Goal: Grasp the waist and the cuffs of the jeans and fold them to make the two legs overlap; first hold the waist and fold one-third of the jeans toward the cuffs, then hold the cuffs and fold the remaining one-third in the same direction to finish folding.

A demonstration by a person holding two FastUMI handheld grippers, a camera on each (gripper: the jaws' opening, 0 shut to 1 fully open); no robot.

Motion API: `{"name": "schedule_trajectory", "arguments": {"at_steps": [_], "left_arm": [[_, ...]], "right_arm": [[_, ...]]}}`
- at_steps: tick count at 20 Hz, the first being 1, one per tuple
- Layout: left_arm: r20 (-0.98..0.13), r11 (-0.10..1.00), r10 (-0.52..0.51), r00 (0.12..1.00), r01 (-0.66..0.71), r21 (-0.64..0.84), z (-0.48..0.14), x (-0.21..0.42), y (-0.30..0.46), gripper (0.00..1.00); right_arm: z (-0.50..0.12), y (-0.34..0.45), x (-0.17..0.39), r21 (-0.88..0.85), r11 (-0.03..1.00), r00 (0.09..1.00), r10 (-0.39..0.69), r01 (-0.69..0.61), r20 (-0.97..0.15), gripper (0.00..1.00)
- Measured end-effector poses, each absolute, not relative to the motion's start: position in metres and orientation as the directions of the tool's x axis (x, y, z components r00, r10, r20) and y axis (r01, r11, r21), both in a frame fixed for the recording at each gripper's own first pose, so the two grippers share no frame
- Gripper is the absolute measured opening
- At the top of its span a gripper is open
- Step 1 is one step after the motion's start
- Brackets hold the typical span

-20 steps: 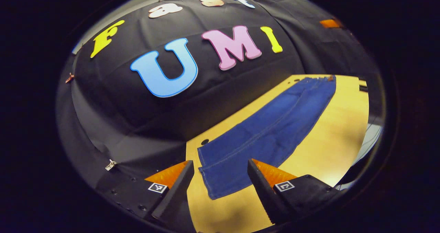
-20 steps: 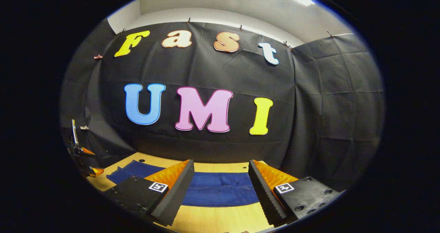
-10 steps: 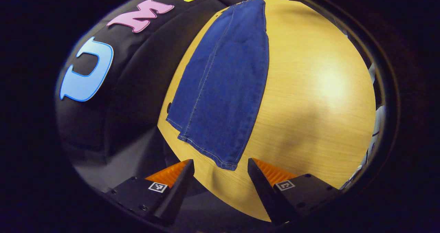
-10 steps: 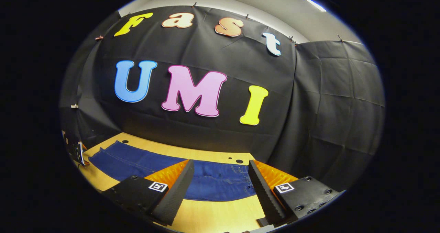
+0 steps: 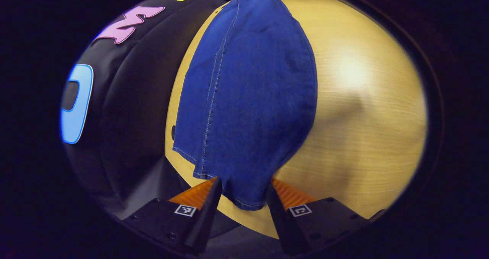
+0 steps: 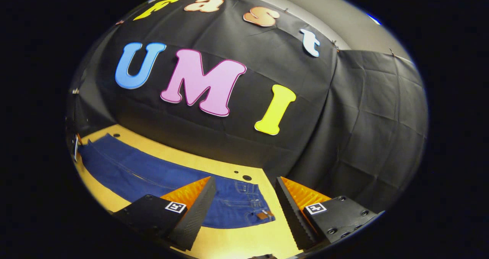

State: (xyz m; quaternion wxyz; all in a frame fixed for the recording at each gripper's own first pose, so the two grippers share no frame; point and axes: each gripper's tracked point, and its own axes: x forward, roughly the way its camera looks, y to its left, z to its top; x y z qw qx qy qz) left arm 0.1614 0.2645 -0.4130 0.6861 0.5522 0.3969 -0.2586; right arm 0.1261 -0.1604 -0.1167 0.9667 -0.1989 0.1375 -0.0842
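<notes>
Left hand-held gripper [image 5: 241,198]: jaws spread wide, straddling the cuff of the blue denim jeans [image 5: 248,98]. Right hand-held gripper [image 6: 244,201]: wide open, holding nothing, above the waist on the yellow wooden desk [image 6: 244,243].

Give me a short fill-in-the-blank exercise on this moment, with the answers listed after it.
1. The jeans lie flat on a ____ table.
2. In the left gripper view, the left gripper has its fingers on either side of the jeans' ____ end.
3. In the right gripper view, the right gripper is open, with the ____ end of the jeans between its fingers.

Missing words: wooden; cuff; waist
</notes>
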Motion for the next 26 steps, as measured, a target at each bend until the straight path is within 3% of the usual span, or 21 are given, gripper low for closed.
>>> {"name": "schedule_trajectory", "arguments": {"at_steps": [2, 3, 4, 5, 7, 9, 12, 17, 23, 25, 26], "left_arm": [[-0.856, 0.291, 0.097, 0.508, 0.808, 0.512, -0.419, 0.161, 0.264, 0.54], [-0.861, 0.304, 0.107, 0.497, 0.809, 0.504, -0.422, 0.162, 0.263, 0.31], [-0.863, 0.313, 0.119, 0.491, 0.806, 0.502, -0.422, 0.160, 0.261, 0.32], [-0.855, 0.317, 0.131, 0.502, 0.796, 0.516, -0.421, 0.162, 0.263, 0.17], [-0.847, 0.337, 0.147, 0.512, 0.779, 0.529, -0.421, 0.162, 0.262, 0.11], [-0.854, 0.375, 0.146, 0.499, 0.771, 0.514, -0.420, 0.158, 0.256, 0.10], [-0.882, 0.419, 0.138, 0.450, 0.781, 0.464, -0.423, 0.153, 0.251, 0.06], [-0.884, 0.395, 0.191, 0.426, 0.791, 0.467, -0.427, 0.157, 0.248, 0.06], [-0.868, 0.408, 0.246, 0.431, 0.767, 0.496, -0.428, 0.164, 0.250, 0.06], [-0.867, 0.409, 0.257, 0.427, 0.764, 0.498, -0.429, 0.166, 0.250, 0.06], [-0.867, 0.413, 0.259, 0.426, 0.763, 0.497, -0.429, 0.167, 0.250, 0.06]], "right_arm": [[-0.129, -0.175, 0.139, -0.468, 0.881, 0.949, -0.199, 0.063, -0.246, 0.96], [-0.134, -0.183, 0.145, -0.492, 0.870, 0.948, -0.192, 0.044, -0.253, 0.96], [-0.140, -0.193, 0.153, -0.512, 0.859, 0.948, -0.180, 0.021, -0.263, 0.96], [-0.147, -0.201, 0.158, -0.528, 0.850, 0.948, -0.166, -0.003, -0.272, 0.96], [-0.160, -0.218, 0.171, -0.570, 0.819, 0.946, -0.127, -0.069, -0.297, 0.97], [-0.176, -0.239, 0.182, -0.639, 0.748, 0.936, -0.067, -0.181, -0.345, 0.96], [-0.218, -0.279, 0.186, -0.749, 0.529, 0.878, -0.016, -0.399, -0.478, 0.96], [-0.333, -0.332, 0.140, -0.661, 0.229, 0.673, -0.029, -0.715, -0.739, 0.96], [-0.404, -0.376, 0.141, -0.623, 0.078, 0.614, -0.113, -0.778, -0.781, 0.96], [-0.406, -0.369, 0.160, -0.659, 0.015, 0.655, -0.091, -0.752, -0.750, 0.98], [-0.408, -0.368, 0.167, -0.670, 0.009, 0.667, -0.083, -0.742, -0.740, 0.91]]}}
